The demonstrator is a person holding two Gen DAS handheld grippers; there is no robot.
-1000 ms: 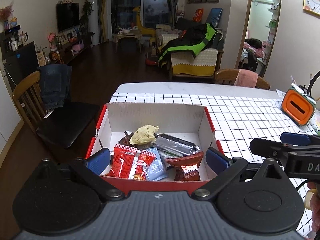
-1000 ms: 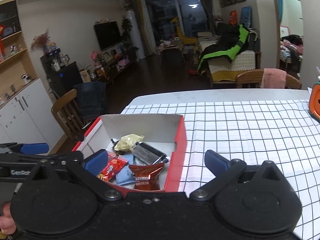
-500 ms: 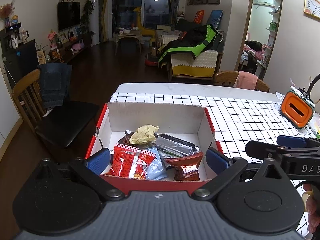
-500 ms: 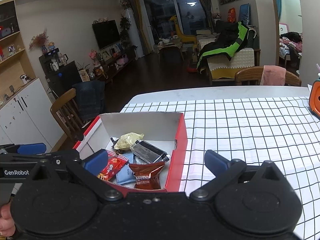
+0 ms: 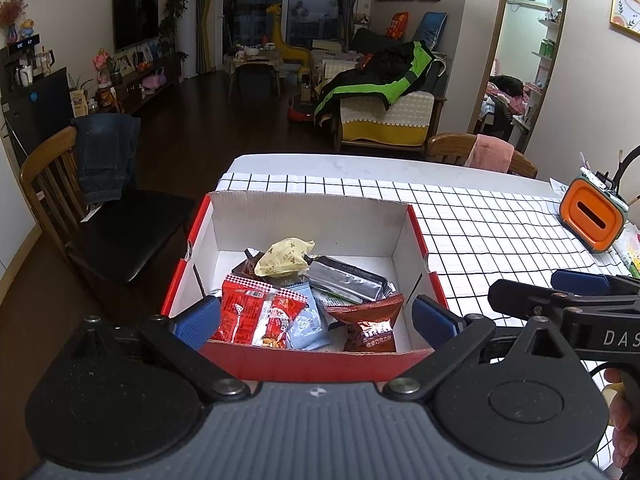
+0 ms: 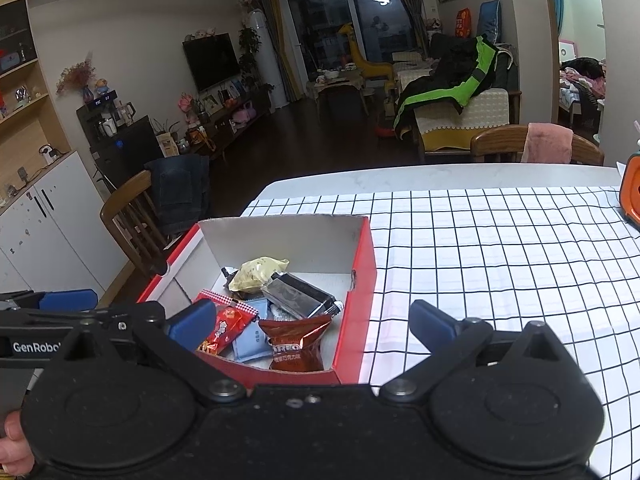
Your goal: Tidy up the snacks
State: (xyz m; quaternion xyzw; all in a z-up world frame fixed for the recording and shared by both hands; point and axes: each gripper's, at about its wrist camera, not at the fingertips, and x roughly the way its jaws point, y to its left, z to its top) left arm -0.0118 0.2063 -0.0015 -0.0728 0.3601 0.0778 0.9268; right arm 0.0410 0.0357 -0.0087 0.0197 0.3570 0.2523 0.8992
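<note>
The snacks sat heaped in the red-sided box [image 5: 304,364], low in the middle of the frame in the left wrist view, on the checked surface [image 5: 480,220]. On top lay a yellow packet [image 5: 285,257], a silver bar [image 5: 347,279], a red packet [image 5: 256,312], a pale blue sachet [image 5: 308,322] and a brown Oreo packet [image 5: 368,320]. The left gripper [image 5: 315,320] hovered over the box's near wall, fingers spread wide and empty. The right gripper [image 6: 312,322] hung beside it, fingers likewise apart and empty. Nothing lay outside the box, so the sorting looked nearly finished or only being checked. Any next move would call for lowering onto one loose packet without snagging its neighbours.
</note>
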